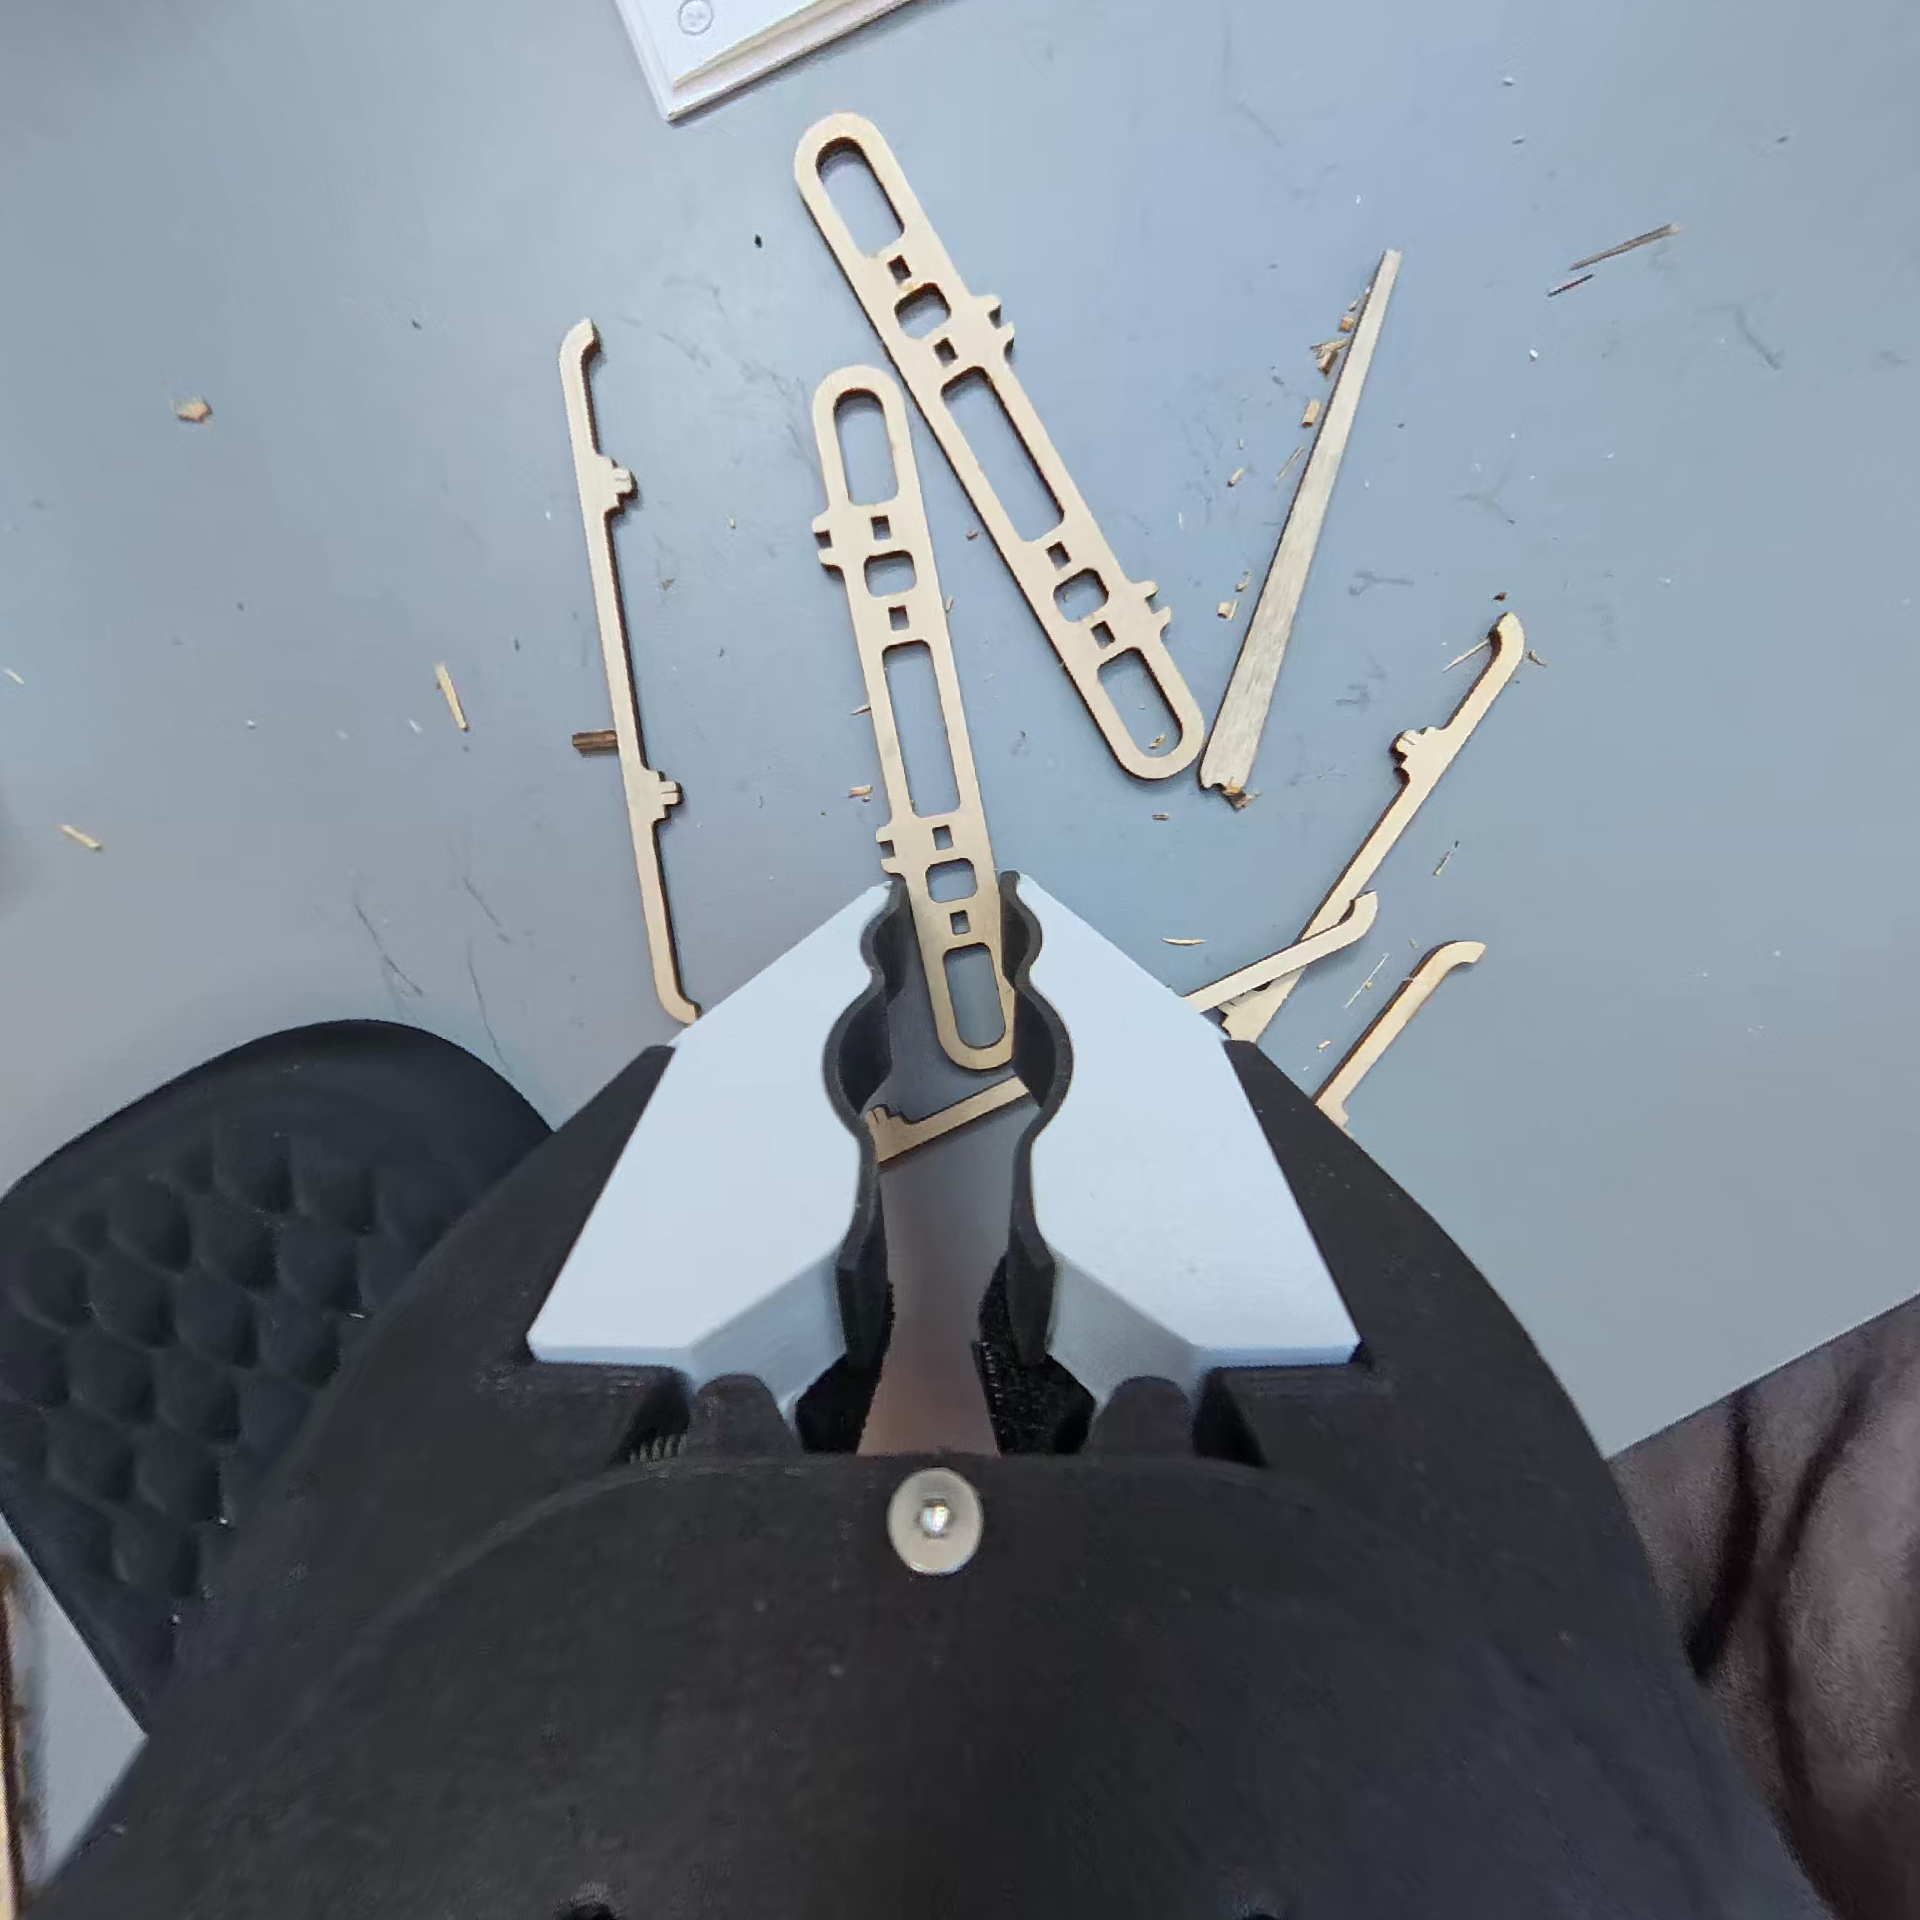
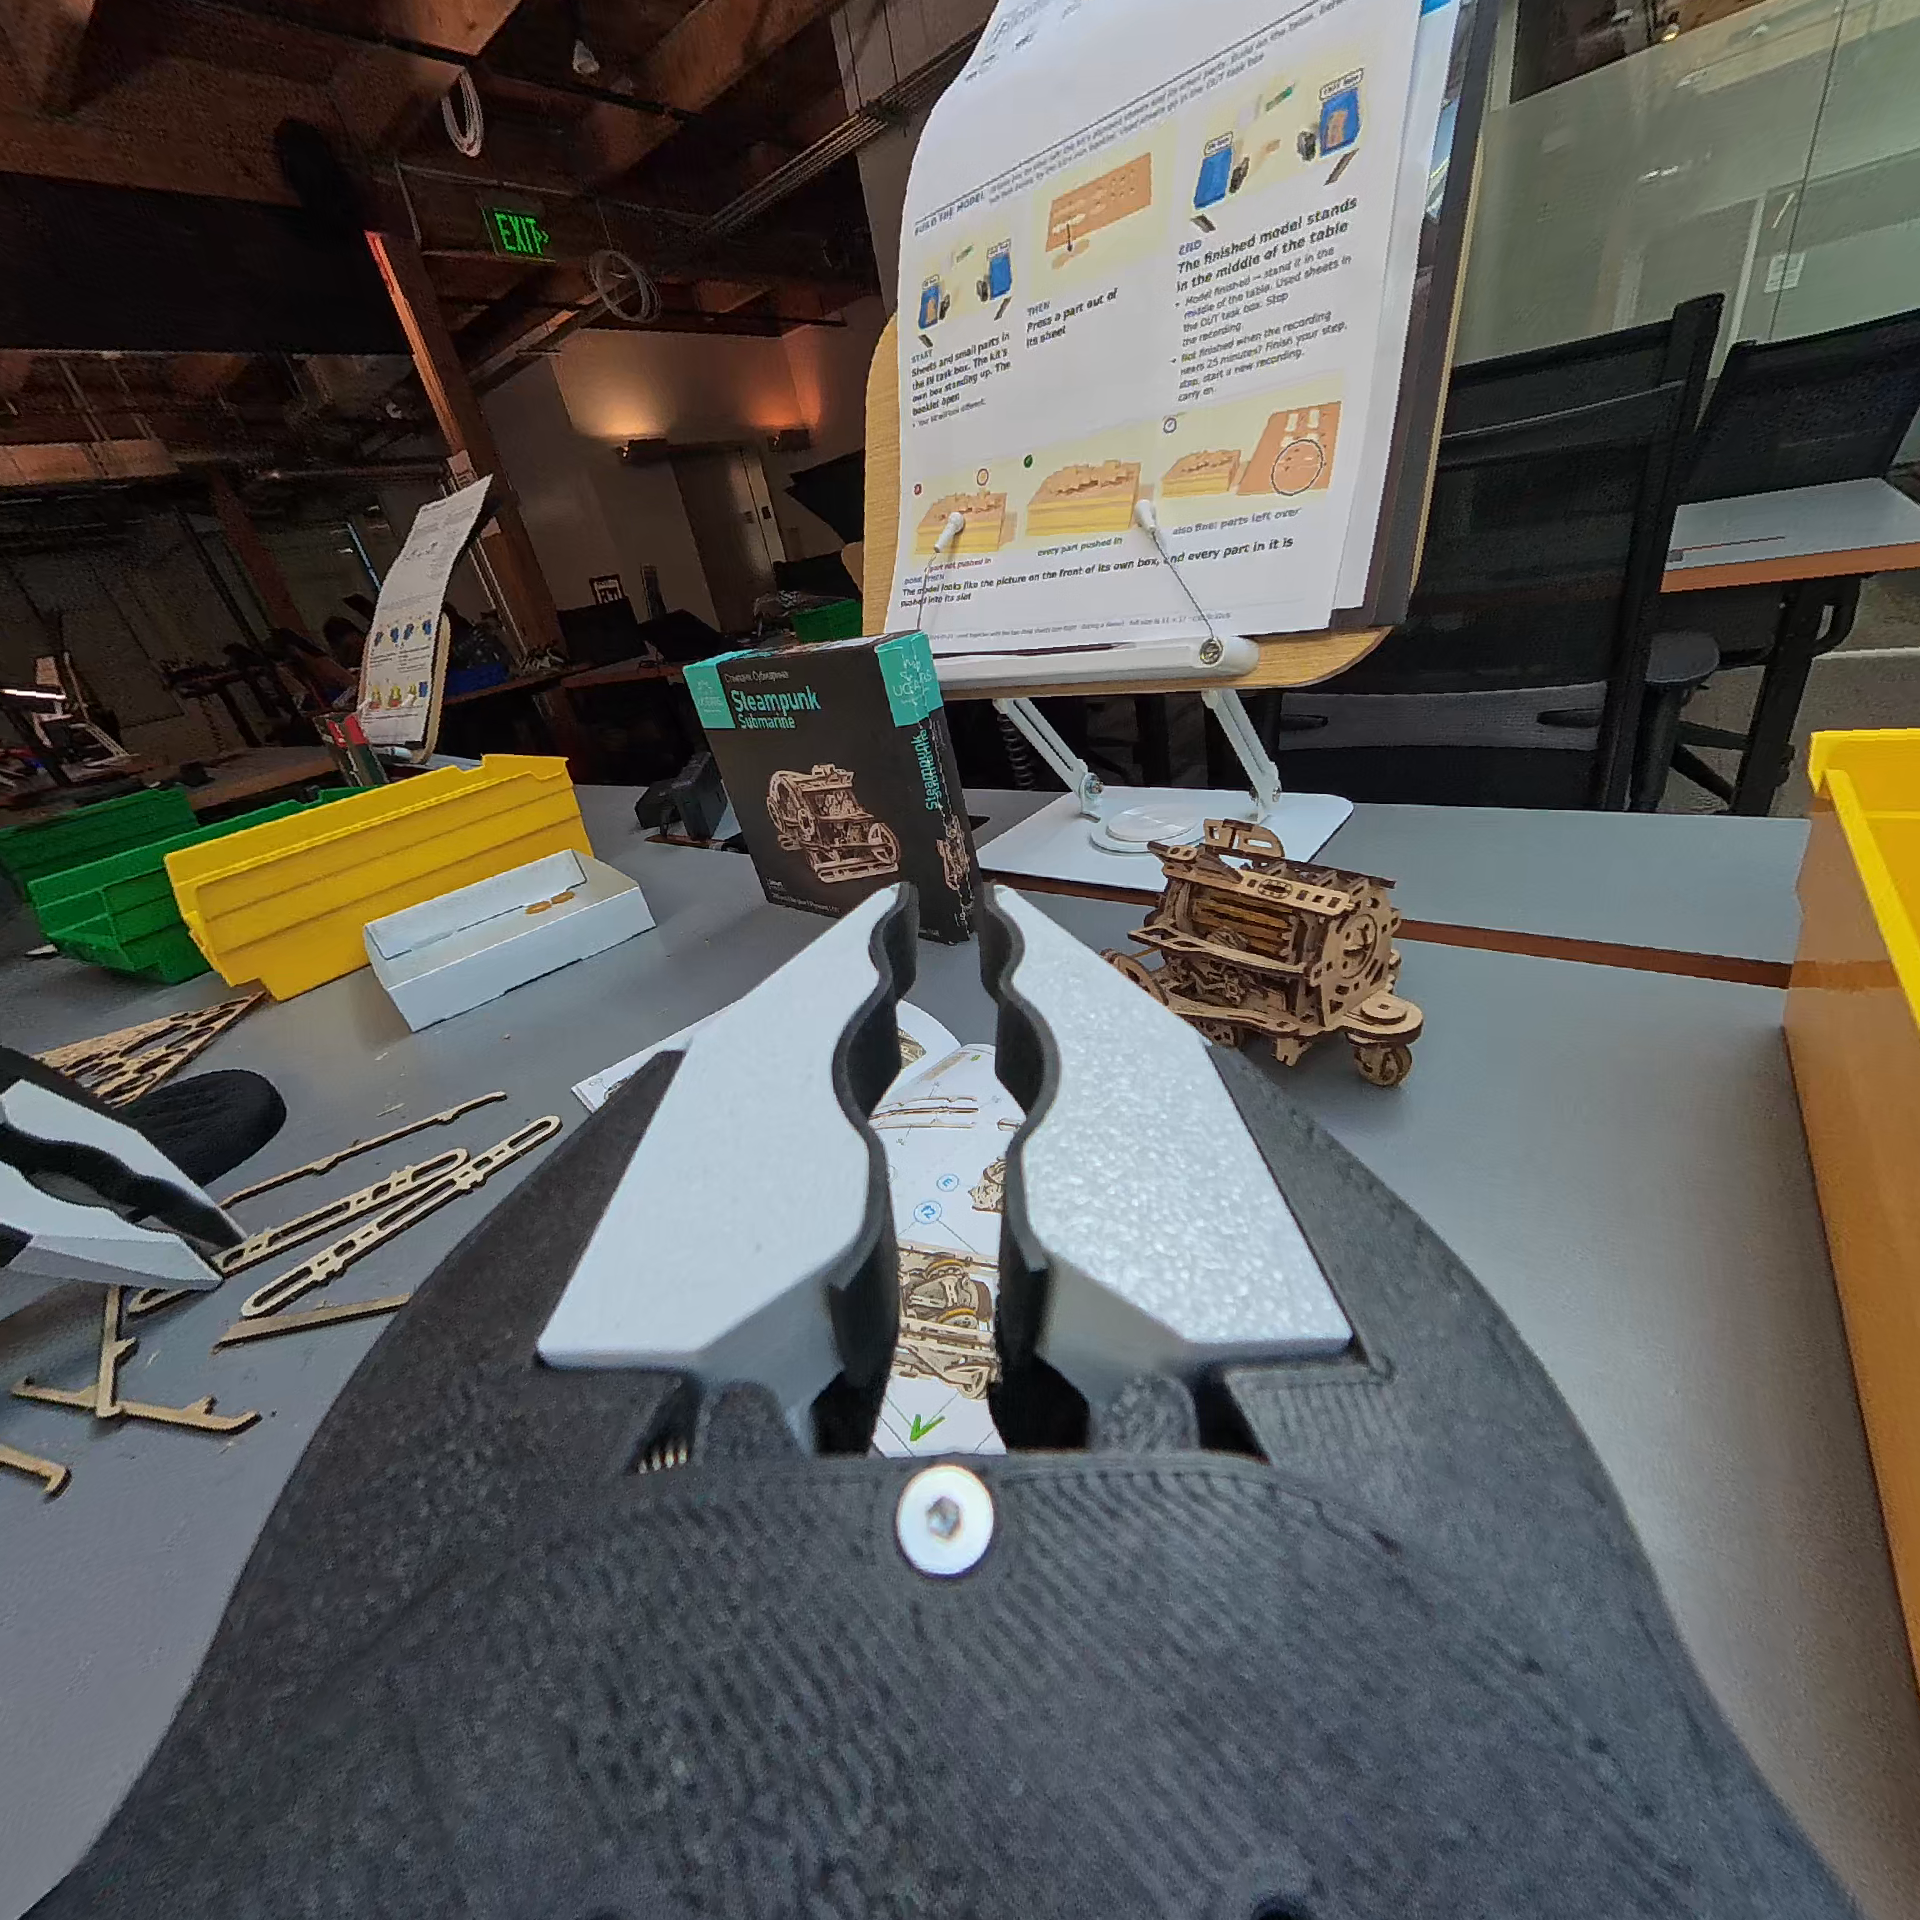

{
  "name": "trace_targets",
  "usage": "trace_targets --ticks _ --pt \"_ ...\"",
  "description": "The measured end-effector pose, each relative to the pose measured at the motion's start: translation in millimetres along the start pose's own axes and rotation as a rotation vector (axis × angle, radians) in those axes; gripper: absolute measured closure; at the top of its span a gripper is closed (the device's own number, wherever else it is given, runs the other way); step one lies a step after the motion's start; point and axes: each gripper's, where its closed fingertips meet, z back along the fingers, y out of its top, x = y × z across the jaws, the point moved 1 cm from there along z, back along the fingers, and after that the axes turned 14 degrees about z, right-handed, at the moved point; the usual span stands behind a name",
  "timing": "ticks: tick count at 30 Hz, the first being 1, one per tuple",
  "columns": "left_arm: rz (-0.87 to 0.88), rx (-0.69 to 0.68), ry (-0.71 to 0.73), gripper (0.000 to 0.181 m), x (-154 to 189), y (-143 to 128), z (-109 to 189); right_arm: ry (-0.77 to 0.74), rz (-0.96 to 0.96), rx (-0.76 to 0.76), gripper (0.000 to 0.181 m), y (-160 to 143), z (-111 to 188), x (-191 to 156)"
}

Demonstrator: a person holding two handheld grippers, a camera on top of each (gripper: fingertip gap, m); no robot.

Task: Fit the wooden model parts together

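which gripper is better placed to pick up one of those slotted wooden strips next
Left. The left gripper hangs right over the near slotted strip, jaws open around its end. The right gripper points at the kit box, away from the strips.

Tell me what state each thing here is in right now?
Left gripper: open, astride one slotted strip, not clamping.
Second slotted strip: flat on table, loose.
Right gripper: open, empty, raised.
Wooden model: partly assembled, upright.
Kit box: standing, closed.
White box: open.
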Motion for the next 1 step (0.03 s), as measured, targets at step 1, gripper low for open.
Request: trace_targets --ticks 1 --pt "-0.026 0.006 0.003 0.166 1.2 0.6 -0.3 0.000 0.000 -0.005 0.173 -1.1 -0.3 0.2"
